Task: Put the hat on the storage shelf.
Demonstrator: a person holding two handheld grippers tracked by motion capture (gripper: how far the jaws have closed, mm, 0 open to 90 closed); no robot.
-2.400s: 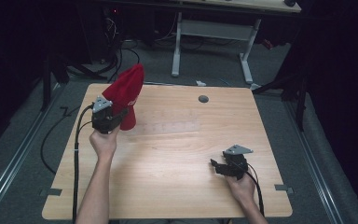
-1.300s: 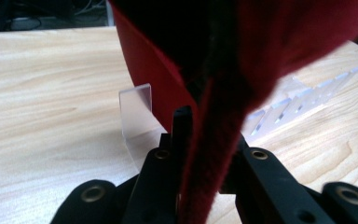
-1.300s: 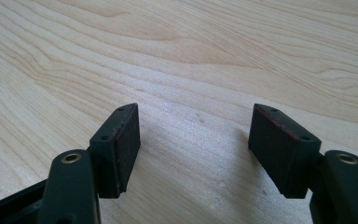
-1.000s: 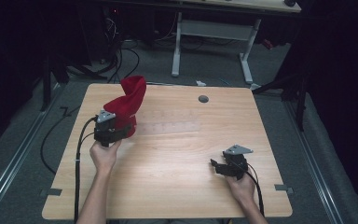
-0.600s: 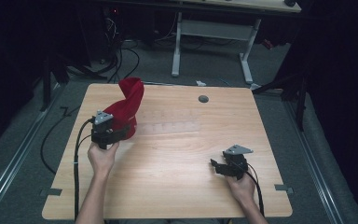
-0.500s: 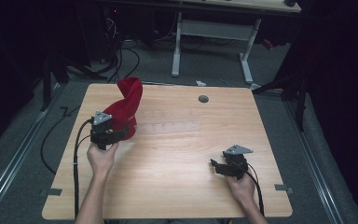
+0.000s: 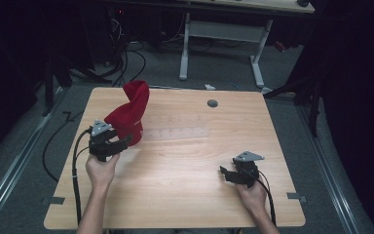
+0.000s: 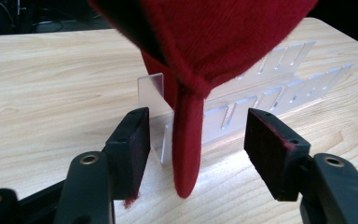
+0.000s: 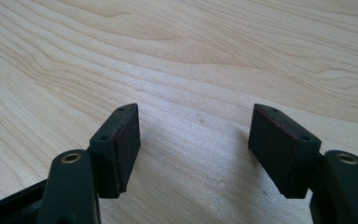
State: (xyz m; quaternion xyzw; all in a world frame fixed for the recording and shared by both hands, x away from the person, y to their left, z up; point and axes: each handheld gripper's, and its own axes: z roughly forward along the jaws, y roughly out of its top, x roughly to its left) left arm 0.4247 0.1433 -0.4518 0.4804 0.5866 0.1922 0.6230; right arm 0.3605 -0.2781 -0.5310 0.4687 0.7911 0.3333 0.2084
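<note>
Left claw [image 8: 193, 149] released: jaws have just been opening, and the red cloth's [image 7: 129, 114] hanging strip sits between the pads, touching neither. Cloth is draped over one clear slotted rack [image 8: 261, 88] at centre-left of the high view, which stands directly ahead of my jaws. Earlier, the cloth stood taller and I was clenched on it. Right claw [image 9: 193, 149] gapes over bare table [image 7: 185, 190], lower right. Count: one cloth, one rack, two claws.

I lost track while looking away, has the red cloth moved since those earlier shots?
Yes. The red cloth has come down and toward the person, away from the table's far edge, and now sits draped on the clear rack.
</note>
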